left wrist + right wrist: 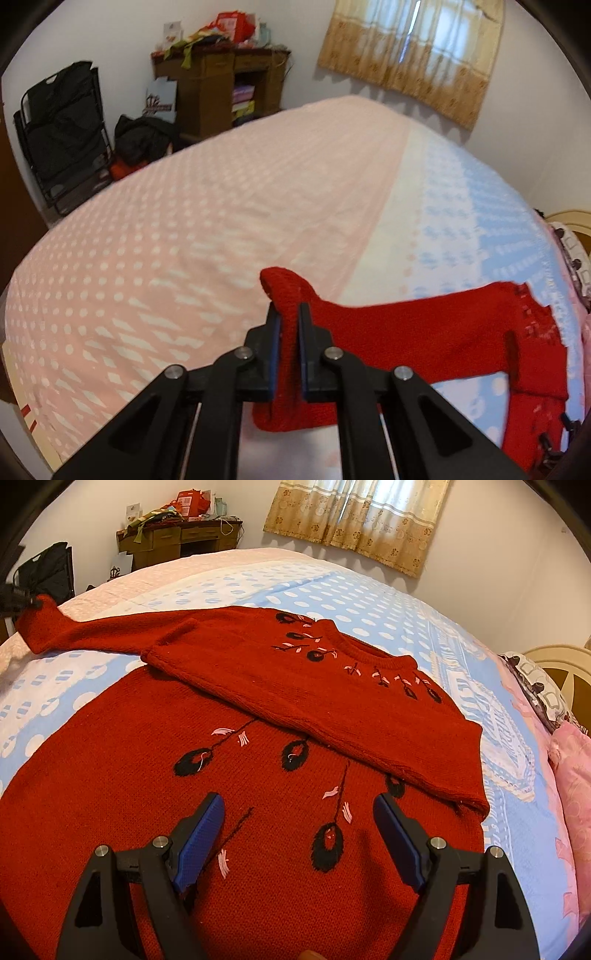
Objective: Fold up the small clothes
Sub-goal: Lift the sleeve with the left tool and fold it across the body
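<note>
A red knit sweater (258,760) with black and pink embroidery lies on the bed, front up. One sleeve is folded across the chest (332,709). The other sleeve stretches out to the left (92,631). My left gripper (290,314) is shut on that sleeve's cuff (284,291) and holds it just above the bedspread; the sleeve runs right from it (424,332). The left gripper also shows at the left edge of the right wrist view (14,596). My right gripper (299,812) is open and empty, just above the sweater's lower body.
The bed has a pink and blue dotted bedspread (221,206). A wooden desk with clutter (221,81) and a black folding chair (62,129) stand at the far wall. Pillows (565,760) and a headboard (554,661) are at the right. A curtained window (362,517) is behind.
</note>
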`<act>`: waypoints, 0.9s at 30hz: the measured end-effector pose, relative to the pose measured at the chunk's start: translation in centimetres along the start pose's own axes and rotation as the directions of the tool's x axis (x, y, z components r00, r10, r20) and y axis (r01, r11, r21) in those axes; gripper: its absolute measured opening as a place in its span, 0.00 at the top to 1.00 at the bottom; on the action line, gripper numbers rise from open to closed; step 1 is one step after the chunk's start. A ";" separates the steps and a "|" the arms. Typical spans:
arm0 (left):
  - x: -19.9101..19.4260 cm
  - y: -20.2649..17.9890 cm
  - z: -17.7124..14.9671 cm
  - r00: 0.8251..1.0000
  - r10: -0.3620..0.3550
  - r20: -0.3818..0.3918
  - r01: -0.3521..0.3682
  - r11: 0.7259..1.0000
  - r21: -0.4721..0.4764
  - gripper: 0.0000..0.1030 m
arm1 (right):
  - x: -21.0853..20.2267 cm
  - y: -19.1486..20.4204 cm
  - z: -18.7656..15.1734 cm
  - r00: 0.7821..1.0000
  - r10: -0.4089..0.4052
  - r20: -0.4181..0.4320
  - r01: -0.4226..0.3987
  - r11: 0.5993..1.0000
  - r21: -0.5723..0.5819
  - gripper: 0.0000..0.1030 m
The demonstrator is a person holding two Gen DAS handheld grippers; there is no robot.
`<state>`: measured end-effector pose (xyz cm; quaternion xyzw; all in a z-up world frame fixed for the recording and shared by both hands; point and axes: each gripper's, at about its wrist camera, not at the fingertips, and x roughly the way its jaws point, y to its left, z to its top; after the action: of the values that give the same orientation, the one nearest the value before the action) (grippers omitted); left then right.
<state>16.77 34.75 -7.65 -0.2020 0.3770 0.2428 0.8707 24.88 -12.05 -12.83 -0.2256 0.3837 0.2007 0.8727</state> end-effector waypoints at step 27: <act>-13.7 -20.5 6.6 0.885 -0.433 0.173 0.384 0.887 0.256 0.92 | -2.8 -2.3 -0.6 0.992 0.039 0.116 -0.052 0.992 0.117 0.19</act>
<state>24.09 18.13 10.31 -0.1533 0.2485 0.0322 0.9559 23.98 -14.79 -10.56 -0.1521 0.3497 0.2097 0.9003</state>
